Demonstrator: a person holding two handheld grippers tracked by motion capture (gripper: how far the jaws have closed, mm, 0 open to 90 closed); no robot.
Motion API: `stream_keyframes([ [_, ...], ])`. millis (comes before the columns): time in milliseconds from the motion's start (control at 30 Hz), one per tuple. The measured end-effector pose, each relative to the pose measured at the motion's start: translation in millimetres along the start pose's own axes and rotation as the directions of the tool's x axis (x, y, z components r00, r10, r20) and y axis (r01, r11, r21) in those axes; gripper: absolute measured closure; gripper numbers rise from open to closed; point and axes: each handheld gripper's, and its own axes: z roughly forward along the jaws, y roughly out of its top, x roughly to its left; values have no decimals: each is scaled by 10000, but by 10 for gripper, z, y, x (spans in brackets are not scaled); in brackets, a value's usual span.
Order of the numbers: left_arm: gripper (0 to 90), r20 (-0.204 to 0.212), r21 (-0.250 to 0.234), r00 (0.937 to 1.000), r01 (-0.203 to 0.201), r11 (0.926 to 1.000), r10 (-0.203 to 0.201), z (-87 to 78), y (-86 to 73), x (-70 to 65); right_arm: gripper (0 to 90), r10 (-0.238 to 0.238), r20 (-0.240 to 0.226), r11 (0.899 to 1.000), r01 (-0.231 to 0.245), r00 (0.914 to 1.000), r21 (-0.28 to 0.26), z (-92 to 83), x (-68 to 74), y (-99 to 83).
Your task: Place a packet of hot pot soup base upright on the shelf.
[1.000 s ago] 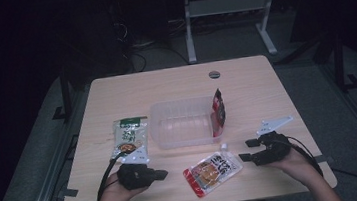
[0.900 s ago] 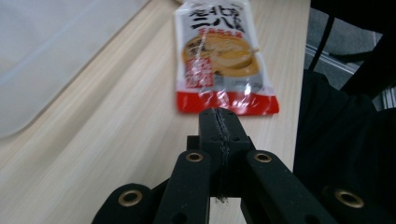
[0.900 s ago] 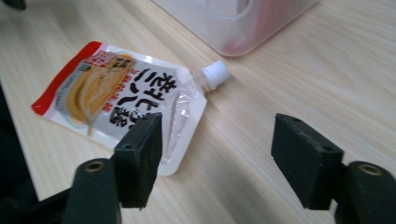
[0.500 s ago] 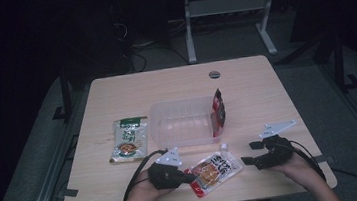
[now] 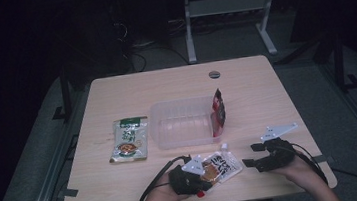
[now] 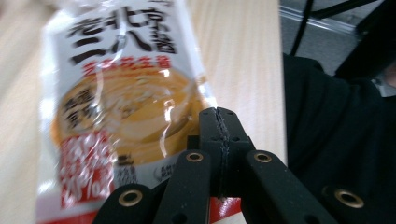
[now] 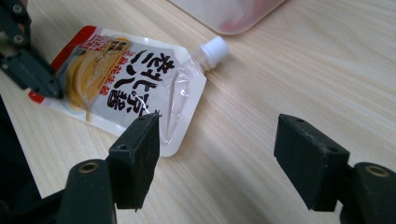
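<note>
Light wooden table [image 5: 115, 94], rounded corners, dark floor around it.

Clear rectangular plastic tub [image 5: 181, 123] near the table's middle; a red packet [image 5: 217, 111] stands upright against its right wall.

Green-and-white flat sauce pouch [image 5: 129, 139] lies flat, left of the tub, toward the left edge.

White spouted sauce pouch with orange-red print and black characters [image 5: 220, 165] lies flat near the front edge, just in front of the tub, white cap [image 7: 214, 47] pointing toward the tub.

Left gripper [image 6: 218, 122]: jaws fully closed, pads meeting, at the pouch's red bottom edge. Whether the edge is pinched between them I cannot tell.

Right gripper [image 7: 217, 154]: jaws have just been opening and stand wide apart, nothing between them, bare wood beneath; just right of the spouted pouch, near the front right corner.
</note>
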Motion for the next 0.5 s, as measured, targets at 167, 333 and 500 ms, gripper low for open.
stream_keyframes([
  [167, 897, -312, -21, 9994, 175, 9998, -176, -55, -53, 87, 308, -6, -38, 10000, 6, 10000, 14, 13, 7, 19],
  [333, 866, -402, -171, 9988, 268, 9995, -274, -117, -60, 95, 303, 68, -169, 10000, -67, 9998, 26, 23, 7, 26],
  [500, 863, -907, -472, 9949, 393, 9981, -434, -270, -64, 192, 296, 509, -349, 9987, -506, 9981, 84, -13, 13, 4],
])
